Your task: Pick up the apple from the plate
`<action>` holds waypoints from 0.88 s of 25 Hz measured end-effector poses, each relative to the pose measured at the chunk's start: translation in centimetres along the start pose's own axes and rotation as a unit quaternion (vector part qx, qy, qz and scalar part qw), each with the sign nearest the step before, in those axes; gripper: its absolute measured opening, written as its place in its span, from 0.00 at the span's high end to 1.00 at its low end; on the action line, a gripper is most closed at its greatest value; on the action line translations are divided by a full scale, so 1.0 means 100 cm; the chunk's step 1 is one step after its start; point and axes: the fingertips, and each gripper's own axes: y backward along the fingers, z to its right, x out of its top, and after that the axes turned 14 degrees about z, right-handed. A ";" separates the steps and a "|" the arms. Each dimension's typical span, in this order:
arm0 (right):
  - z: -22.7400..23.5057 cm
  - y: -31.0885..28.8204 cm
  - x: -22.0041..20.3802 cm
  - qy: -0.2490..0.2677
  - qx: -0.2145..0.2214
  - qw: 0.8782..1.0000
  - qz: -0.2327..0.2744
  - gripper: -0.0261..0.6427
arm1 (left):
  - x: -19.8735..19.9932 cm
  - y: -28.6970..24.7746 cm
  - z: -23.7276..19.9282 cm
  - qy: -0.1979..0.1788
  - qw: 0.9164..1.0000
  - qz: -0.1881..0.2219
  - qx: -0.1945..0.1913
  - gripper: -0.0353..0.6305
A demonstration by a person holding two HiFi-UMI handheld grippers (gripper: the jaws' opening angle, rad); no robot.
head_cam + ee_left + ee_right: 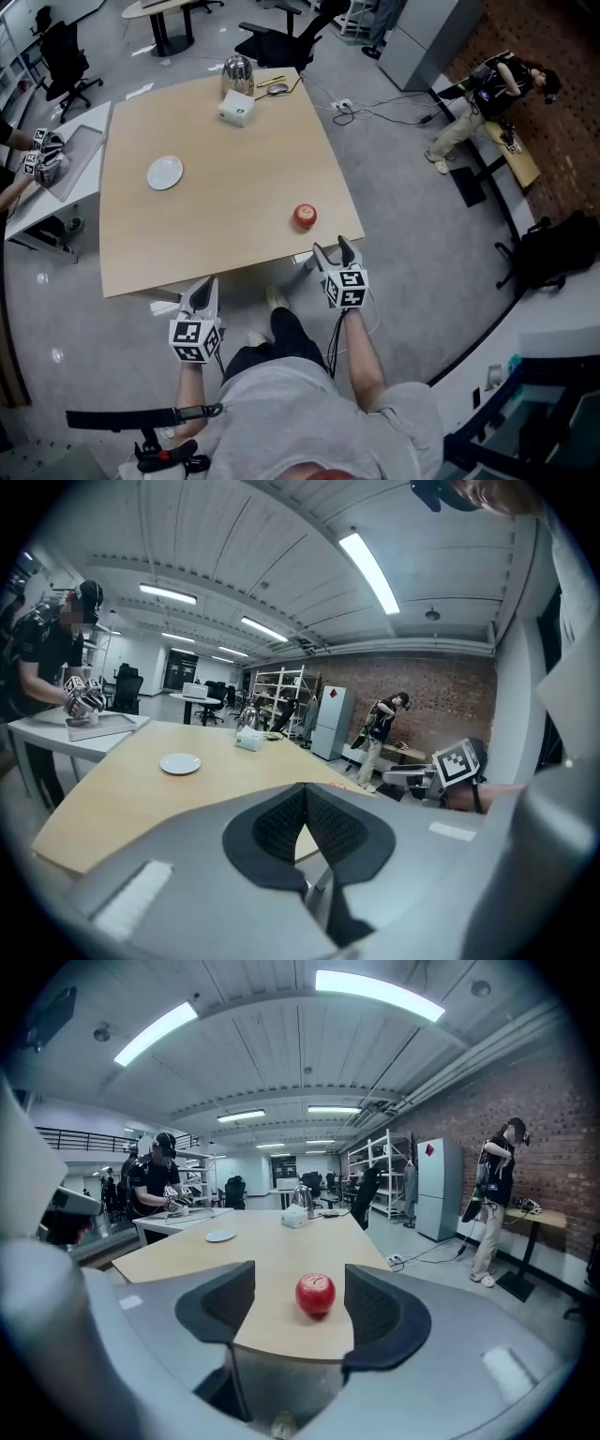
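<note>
Sitting near the front edge of the light wooden desk (pixel 234 141), the glossy round red apple (pixel 316 1294) lies well apart from the small white plate (pixel 165 172). Right gripper (pixel 333 247) gapes wide, not touching it; left gripper (pixel 305 790) is closed, empty.

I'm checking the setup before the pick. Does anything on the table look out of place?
The apple sits on the bare table near the person's edge, not on the plate, which lies empty well away toward the far left. Nothing looks spilled or broken.
</note>
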 end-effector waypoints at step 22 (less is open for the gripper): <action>0.059 0.093 0.050 -0.010 0.006 0.998 0.055 0.70 | 0.007 -0.027 0.108 -0.008 1.000 0.014 -0.023 0.92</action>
